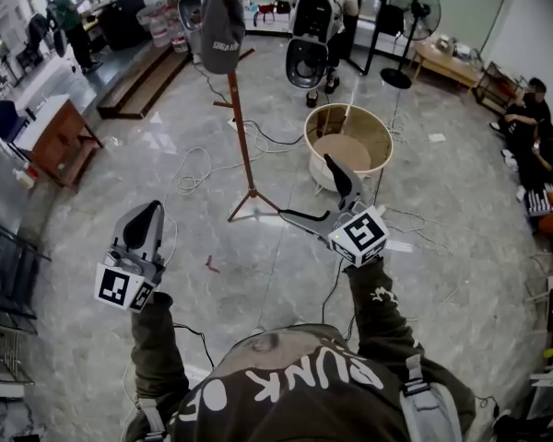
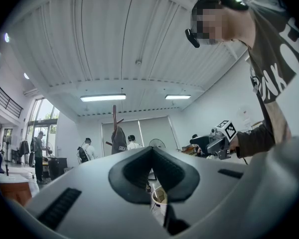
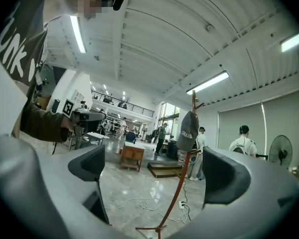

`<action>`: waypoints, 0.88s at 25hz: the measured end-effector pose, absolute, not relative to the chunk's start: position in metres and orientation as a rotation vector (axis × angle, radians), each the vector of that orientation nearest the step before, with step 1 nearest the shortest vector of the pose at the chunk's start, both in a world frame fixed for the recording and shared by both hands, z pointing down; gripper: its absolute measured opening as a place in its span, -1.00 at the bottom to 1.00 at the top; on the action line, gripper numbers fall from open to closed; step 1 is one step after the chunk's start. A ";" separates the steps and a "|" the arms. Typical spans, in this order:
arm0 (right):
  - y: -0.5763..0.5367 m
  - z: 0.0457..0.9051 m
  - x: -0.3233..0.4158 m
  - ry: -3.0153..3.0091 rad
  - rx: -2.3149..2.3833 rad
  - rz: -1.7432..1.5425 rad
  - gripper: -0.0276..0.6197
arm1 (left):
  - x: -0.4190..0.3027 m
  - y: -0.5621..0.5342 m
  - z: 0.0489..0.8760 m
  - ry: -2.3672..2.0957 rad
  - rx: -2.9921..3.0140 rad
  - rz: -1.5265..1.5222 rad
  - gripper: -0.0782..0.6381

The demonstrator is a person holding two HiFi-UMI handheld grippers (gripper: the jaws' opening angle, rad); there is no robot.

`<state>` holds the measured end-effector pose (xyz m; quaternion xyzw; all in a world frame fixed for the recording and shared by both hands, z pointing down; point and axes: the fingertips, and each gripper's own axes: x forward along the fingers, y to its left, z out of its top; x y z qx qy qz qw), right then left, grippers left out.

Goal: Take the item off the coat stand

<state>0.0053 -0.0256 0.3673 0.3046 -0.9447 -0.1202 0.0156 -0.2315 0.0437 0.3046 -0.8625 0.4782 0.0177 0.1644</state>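
Gray cap (image 1: 221,30) is hanging near the top of the coat stand (image 1: 242,136), long axis running down along the pole, lower end pointing at the floor. It is sitting well ahead of both grippers, touching neither. Right gripper (image 1: 315,191) is holding its jaws wide apart and empty, framing the distant cap. Left gripper (image 1: 149,217) is keeping its jaws together, nothing between them.
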 end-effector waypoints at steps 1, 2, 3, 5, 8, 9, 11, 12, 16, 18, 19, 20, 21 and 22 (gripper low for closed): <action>-0.027 0.367 0.006 -2.941 0.948 -0.372 0.92 | -0.231 0.043 0.304 1.365 -2.458 0.048 -0.77; -0.029 0.366 0.007 -2.942 0.948 -0.371 0.92 | -0.230 0.041 0.304 1.368 -2.457 0.046 -0.77; -0.030 0.366 0.009 -2.943 0.949 -0.371 0.92 | -0.229 0.040 0.304 1.371 -2.455 0.045 -0.77; -0.034 0.366 0.014 -2.945 0.949 -0.374 0.92 | -0.224 0.038 0.304 1.378 -2.452 0.039 -0.77; -0.041 0.367 0.025 -2.951 0.944 -0.375 0.92 | -0.213 0.035 0.306 1.385 -2.447 0.031 -0.77; -0.043 0.367 0.030 -2.955 0.939 -0.374 0.92 | -0.209 0.034 0.307 1.388 -2.445 0.028 -0.77; -0.047 0.366 0.040 -2.965 0.928 -0.368 0.92 | -0.198 0.033 0.307 1.396 -2.442 0.019 -0.77; -0.049 0.365 0.044 -2.969 0.920 -0.366 0.92 | -0.193 0.033 0.307 1.402 -2.440 0.013 -0.77; -0.050 0.365 0.060 -2.986 0.869 -0.366 0.92 | -0.172 0.039 0.309 1.431 -2.434 -0.004 -0.77; -0.054 0.366 0.069 -2.987 0.857 -0.368 0.92 | -0.162 0.038 0.312 1.441 -2.435 -0.012 -0.77; -0.056 0.368 0.072 -2.989 0.859 -0.366 0.92 | -0.158 0.038 0.315 1.443 -2.440 -0.021 -0.77; -0.058 0.369 0.076 -2.993 0.864 -0.360 0.92 | -0.155 0.037 0.317 1.443 -2.445 -0.033 -0.77; -0.059 0.370 0.078 -2.999 0.869 -0.352 0.92 | -0.153 0.036 0.320 1.443 -2.448 -0.044 -0.77; -0.062 0.372 0.081 -3.004 0.873 -0.346 0.92 | -0.151 0.034 0.321 1.443 -2.450 -0.051 -0.77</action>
